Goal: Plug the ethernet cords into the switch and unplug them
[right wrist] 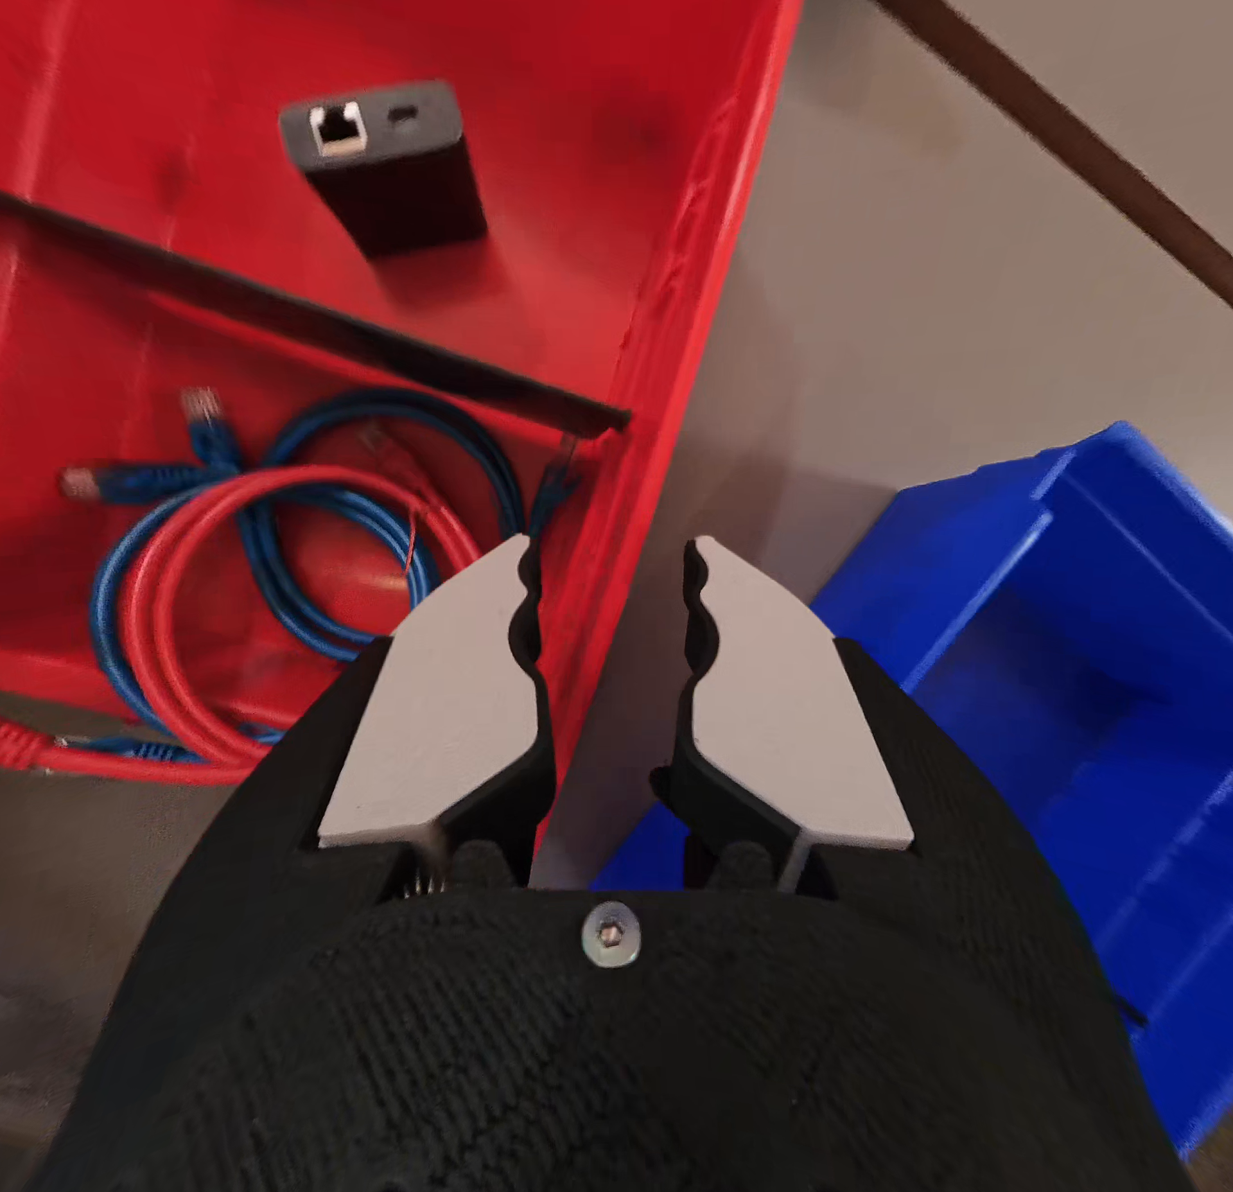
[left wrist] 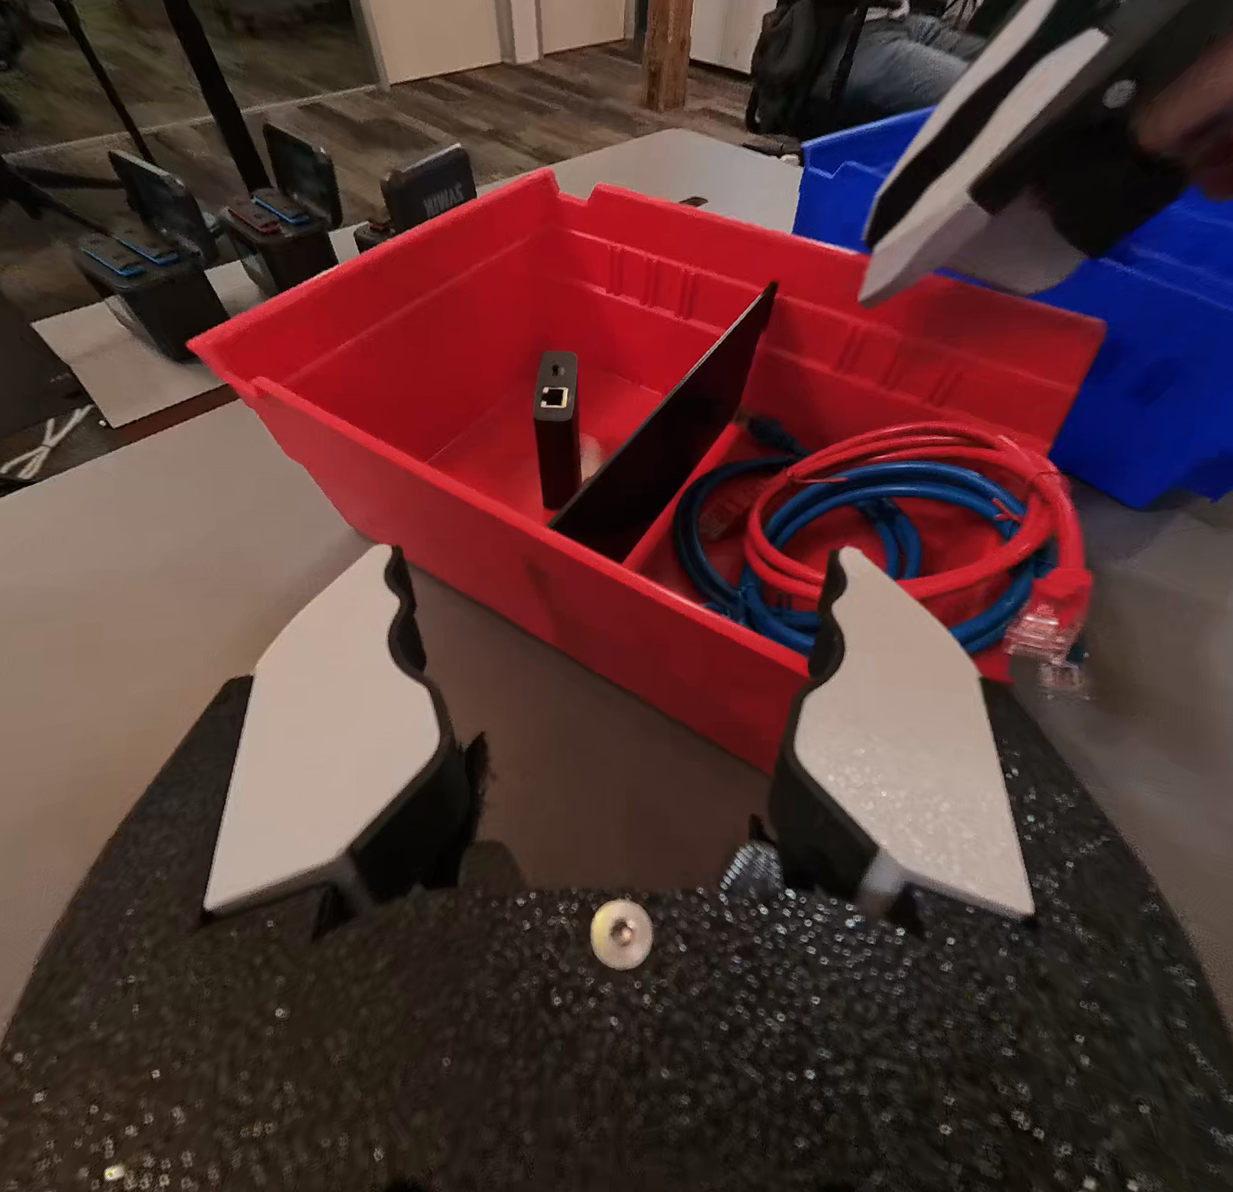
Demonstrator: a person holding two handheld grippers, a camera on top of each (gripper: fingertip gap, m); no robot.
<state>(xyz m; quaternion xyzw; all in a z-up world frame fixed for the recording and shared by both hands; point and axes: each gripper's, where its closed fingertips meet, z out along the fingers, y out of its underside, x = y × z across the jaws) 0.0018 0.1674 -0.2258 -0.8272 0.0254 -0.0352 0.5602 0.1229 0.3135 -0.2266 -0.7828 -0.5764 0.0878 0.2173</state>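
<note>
Above the red bin's [right wrist: 674,359] rim, both grippers' [left wrist: 617,553] [right wrist: 607,546] fingers hang spread, holding nothing

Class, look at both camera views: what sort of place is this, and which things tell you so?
Probably an office or workshop. A divided red bin on a grey table holds coiled network cables and a small black adapter; black devices stand on a farther table, and a person sits beyond.

Red bin [left wrist: 467,539], black divider [left wrist: 667,439] — blue bin [right wrist: 1067,626] beside.

L gripper [left wrist: 617,563] jaws wide apart; R gripper [right wrist: 608,546] parted less (both empty).
</note>
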